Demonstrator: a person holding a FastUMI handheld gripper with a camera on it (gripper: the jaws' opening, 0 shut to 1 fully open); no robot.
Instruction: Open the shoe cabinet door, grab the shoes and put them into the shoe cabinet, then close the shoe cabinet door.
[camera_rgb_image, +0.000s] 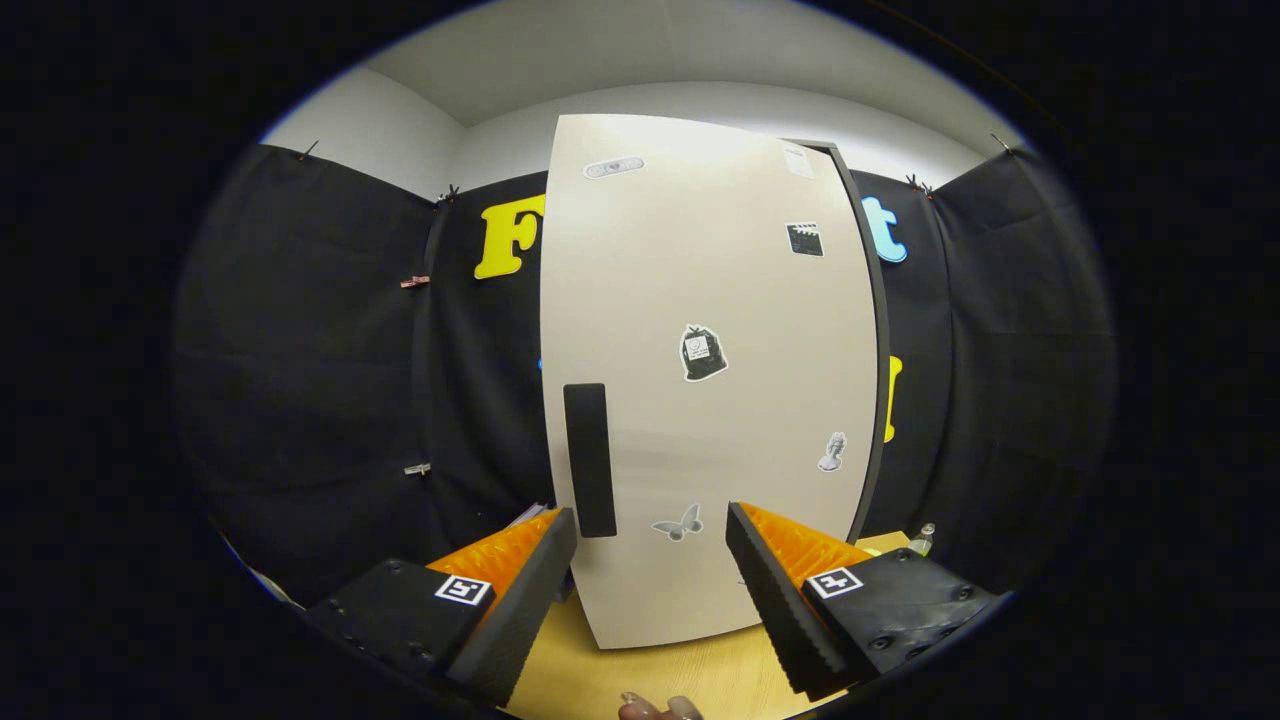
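A tall off-white shoe cabinet (700, 330) stands on the wooden floor straight ahead of me, with its door shut. A black vertical handle (589, 458) sits near the door's left edge, low down, just beyond my left finger (520, 590). Small stickers dot the door. My gripper (650, 545) is open, with nothing between its fingers, and its tips frame the door's lower part. No shoes are in sight.
Black cloth walls close in behind and on both sides of the cabinet. The light wooden floor (690, 670) runs under my fingers. A person's fingertips (660, 708) show just below the fingers. A small bottle (922, 540) stands by the cabinet's right foot.
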